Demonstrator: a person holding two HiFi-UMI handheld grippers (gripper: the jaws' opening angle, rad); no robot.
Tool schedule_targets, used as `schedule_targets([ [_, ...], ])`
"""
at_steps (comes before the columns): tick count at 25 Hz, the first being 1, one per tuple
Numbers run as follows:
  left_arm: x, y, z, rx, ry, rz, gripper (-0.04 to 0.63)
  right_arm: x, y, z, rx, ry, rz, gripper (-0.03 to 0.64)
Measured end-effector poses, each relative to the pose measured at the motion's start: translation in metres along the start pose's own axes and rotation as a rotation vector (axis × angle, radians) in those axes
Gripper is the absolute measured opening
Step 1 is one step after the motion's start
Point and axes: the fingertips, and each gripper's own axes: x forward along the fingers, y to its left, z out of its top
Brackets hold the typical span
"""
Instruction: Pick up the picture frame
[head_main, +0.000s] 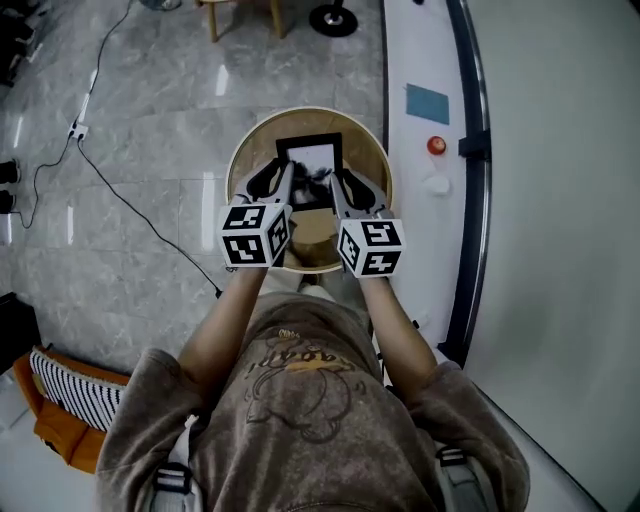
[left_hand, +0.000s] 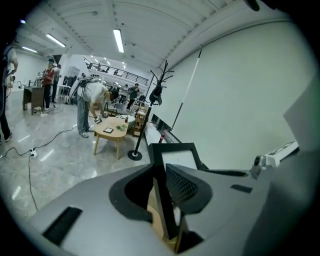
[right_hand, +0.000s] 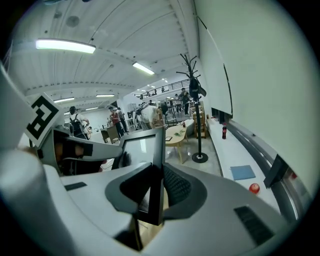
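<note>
A black picture frame (head_main: 311, 160) with a pale picture is held up over a round wooden table (head_main: 250, 150). My left gripper (head_main: 284, 187) is shut on the frame's left edge, and my right gripper (head_main: 340, 187) is shut on its right edge. In the left gripper view the frame (left_hand: 176, 156) stands edge-on between the dark pads of the left gripper (left_hand: 161, 192). The right gripper view shows the frame (right_hand: 142, 147) clamped the same way by the right gripper (right_hand: 156, 192). Both grippers point forward and slightly down.
A white ledge (head_main: 420, 60) runs along the right with a blue pad (head_main: 427, 102) and a red ball (head_main: 436, 145). A cable and power strip (head_main: 76, 130) lie on the grey floor at left. A coat rack base (head_main: 333, 18) and stool legs stand beyond the table.
</note>
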Motion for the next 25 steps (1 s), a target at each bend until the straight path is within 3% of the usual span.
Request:
schedule_targets([
  [11, -0.065, -0.038, 0.052, 0.092, -0.147, -0.034, 0.089, -0.060, 0.030, 0.052, -0.033, -0.146, -0.007, 0.086],
  [25, -0.086, -0.058, 0.072, 0.139, -0.227, -0.057, 0.089, -0.085, 0.035, 0.074, -0.055, -0.227, -0.007, 0.086],
])
